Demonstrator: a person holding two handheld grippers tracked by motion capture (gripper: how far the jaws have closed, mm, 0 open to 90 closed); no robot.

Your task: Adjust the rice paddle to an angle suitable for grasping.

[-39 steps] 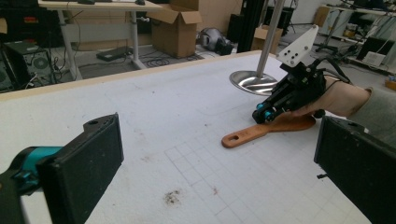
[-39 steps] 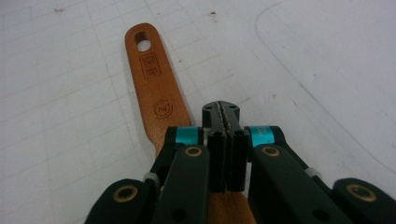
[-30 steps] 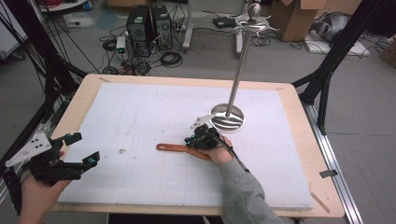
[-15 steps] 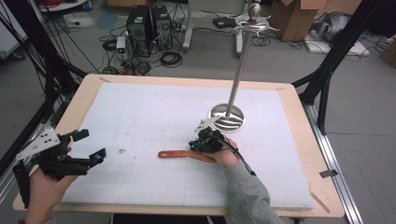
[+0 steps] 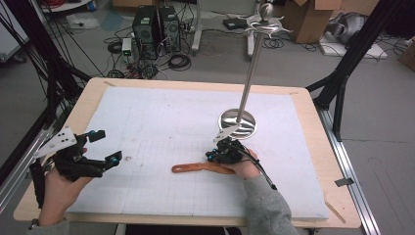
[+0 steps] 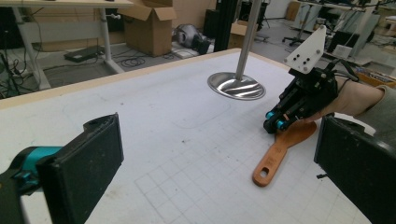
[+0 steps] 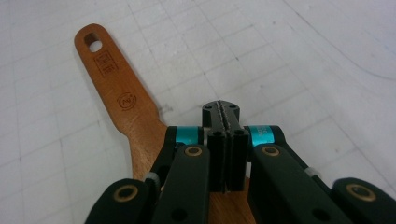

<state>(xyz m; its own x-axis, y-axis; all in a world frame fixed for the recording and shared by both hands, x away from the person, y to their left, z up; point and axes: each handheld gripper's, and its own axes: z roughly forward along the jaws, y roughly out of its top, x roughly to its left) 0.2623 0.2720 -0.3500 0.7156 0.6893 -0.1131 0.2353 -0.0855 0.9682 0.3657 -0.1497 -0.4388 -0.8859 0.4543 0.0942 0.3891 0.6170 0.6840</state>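
One wooden spatula (image 5: 198,168), one metal stand (image 5: 238,123)

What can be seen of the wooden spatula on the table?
The wooden spatula is flat, reddish-brown wood, with a long handle widening into a blade. A hanging hole and two stamped marks sit near the handle's end. It lies flat on the white mat, handle pointing toward the left gripper. The right gripper, jaws shut together, sits over the blade; whether it presses on the wood can't be told.

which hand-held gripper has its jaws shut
The right hand-held gripper, over the wooden spatula near the metal stand: its jaws are pressed together. The left hand-held gripper has its jaws wide apart.
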